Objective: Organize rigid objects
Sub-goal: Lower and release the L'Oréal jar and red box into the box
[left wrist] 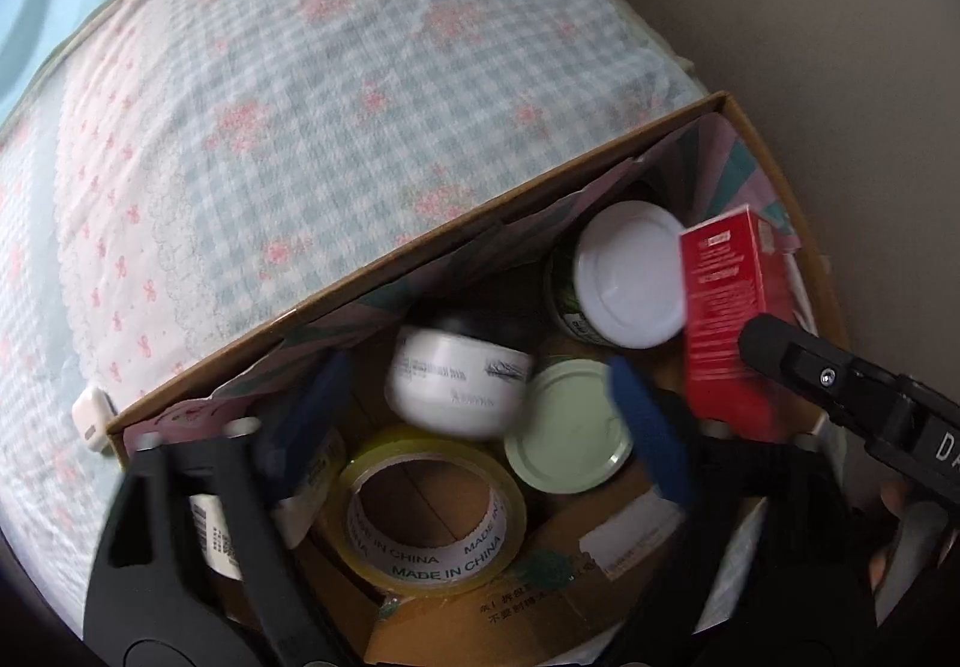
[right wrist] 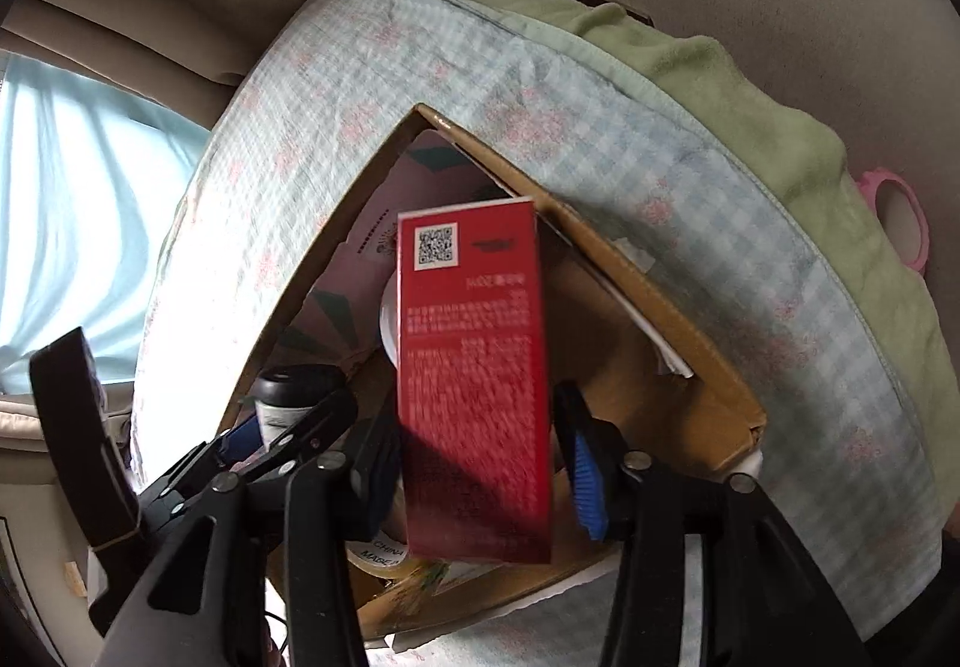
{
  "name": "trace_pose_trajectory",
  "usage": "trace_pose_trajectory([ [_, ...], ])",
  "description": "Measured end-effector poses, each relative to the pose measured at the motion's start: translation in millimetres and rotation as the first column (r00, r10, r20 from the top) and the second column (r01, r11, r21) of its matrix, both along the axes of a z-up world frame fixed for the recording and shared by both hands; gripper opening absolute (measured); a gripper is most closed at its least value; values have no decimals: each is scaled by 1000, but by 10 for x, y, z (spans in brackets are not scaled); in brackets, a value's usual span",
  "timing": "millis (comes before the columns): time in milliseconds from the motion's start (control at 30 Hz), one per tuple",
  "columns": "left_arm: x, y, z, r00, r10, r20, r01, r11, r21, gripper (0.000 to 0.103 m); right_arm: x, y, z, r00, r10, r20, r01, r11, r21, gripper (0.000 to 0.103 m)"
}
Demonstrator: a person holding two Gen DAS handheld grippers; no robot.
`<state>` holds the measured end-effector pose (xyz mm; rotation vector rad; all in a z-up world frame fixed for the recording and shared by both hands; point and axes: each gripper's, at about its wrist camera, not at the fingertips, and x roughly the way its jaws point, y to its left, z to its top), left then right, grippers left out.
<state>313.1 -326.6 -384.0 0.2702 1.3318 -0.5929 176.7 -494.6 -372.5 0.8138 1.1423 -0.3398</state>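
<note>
1. Cardboard box (left wrist: pixel 420 253), open-topped, resting on a checked floral bedcover (left wrist: pixel 312 84).
2. Left gripper (left wrist: pixel 474 421): fingers spread wide, nothing between them, poised over the box interior.
3. White jar (left wrist: pixel 459 385), black-capped, blurred; it appears to lie on its side inside the box, though this is uncertain.
4. Tape roll (left wrist: pixel 429 517), printed "MADE IN CHINA", lying flat in the box beside a pale green lid (left wrist: pixel 567 427).
5. White-lidded jar (left wrist: pixel 627 274), in the far corner of the box.
6. Right gripper (right wrist: pixel 480 469): closed upon a red carton (right wrist: pixel 474 385), held upright above the box.
</note>
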Motion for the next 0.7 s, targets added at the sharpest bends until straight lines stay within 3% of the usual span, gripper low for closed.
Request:
trace_pose_trajectory([
  [33, -35, 24, 66, 1000, -5, 17, 5, 1000, -6, 103, -35, -17, 43, 1000, -8, 20, 9, 999, -34, 98],
  [67, -63, 49, 120, 999, -7, 32, 7, 1000, -9, 103, -74, -39, 89, 998, 1, 65, 0, 1000, -16, 103],
  [367, -135, 271, 367, 998, 36, 50, -36, 999, -9, 103, -185, -63, 204, 997, 30, 76, -30, 1000, 0, 103],
  [700, -350, 524, 850, 993, 62, 104, -58, 998, -34, 103, -280, 37, 562, 991, 47, 127, -43, 998, -34, 103],
])
